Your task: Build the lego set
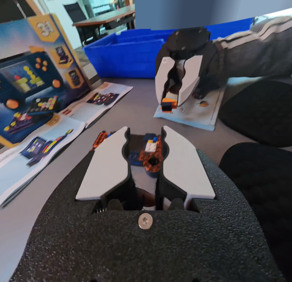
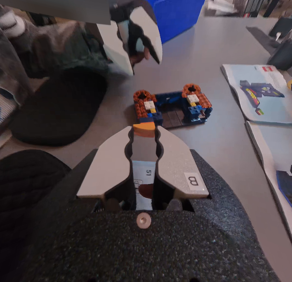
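While the right tool [image 2: 144, 129] pinches an orange wedge-shaped brick [image 2: 144, 129] between its fingertips — both pads look pressed against its sides — the left tool [image 1: 145, 132] hangs with its jaws apart and nothing between them. In the left wrist view the right tool [image 1: 169, 103] shows farther off, and there a dark blue block [image 1: 165, 106] appears joined to the orange piece.

On the grey desk [image 2: 213, 148] sits a half-built brick model [image 2: 172, 106]: a dark blue base with two orange towers, one at each end, each capped with a white plate. Its long axis runs crosswise to the right tool's fingers, and the nearer tower lies directly ahead of the held brick, close beyond it. The left tool hovers over the same model from the opposite side — the model shows through its open gap — so both are near, the right one level with the desk, the left one above.

Open instruction booklets [image 1: 101, 100] lie beside the model, a printed toy box [image 1: 39, 72] stands behind them, and a blue bin [image 1: 126, 59] sits at the back.
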Demonstrator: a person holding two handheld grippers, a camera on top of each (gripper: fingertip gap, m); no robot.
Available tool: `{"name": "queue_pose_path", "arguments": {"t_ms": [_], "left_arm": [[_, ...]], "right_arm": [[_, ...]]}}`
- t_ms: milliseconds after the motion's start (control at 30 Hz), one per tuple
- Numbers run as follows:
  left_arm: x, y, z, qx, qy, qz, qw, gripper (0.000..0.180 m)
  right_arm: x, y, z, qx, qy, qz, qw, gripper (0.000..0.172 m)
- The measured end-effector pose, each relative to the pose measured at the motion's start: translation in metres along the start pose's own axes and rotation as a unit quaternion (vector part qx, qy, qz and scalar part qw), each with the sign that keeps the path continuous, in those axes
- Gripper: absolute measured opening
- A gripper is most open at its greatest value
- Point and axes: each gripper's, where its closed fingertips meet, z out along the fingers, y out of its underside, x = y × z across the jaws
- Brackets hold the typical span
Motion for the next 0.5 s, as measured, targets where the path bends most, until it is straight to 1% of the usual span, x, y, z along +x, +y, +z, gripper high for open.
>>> {"name": "queue_pose_path", "arguments": {"t_ms": [67,133,267,400,500], "left_arm": [[-0.009,0.011,-0.004,-0.022,-0.013,-0.001,1.0,0.034],[-0.007,0.017,-0.004,-0.036,0.001,-0.008,0.999,0.034],[0.001,0.036,-0.005,-0.093,0.036,0.002,0.995,0.039],[0.001,0.05,-0.004,-0.125,0.039,-0.003,0.991,0.054],[0.005,0.059,-0.001,-0.146,0.05,-0.001,0.988,0.056]], "right_arm": [[0.005,0.008,0.007,-0.026,-0.015,-0.001,1.0,0.025],[0.005,0.011,0.016,-0.033,-0.037,0.006,0.999,0.025],[0.005,0.018,0.027,-0.052,-0.053,0.016,0.997,0.025],[0.01,0.018,0.032,-0.059,-0.053,0.038,0.996,0.025],[0.008,0.022,0.034,-0.074,-0.056,0.029,0.995,0.025]]}}
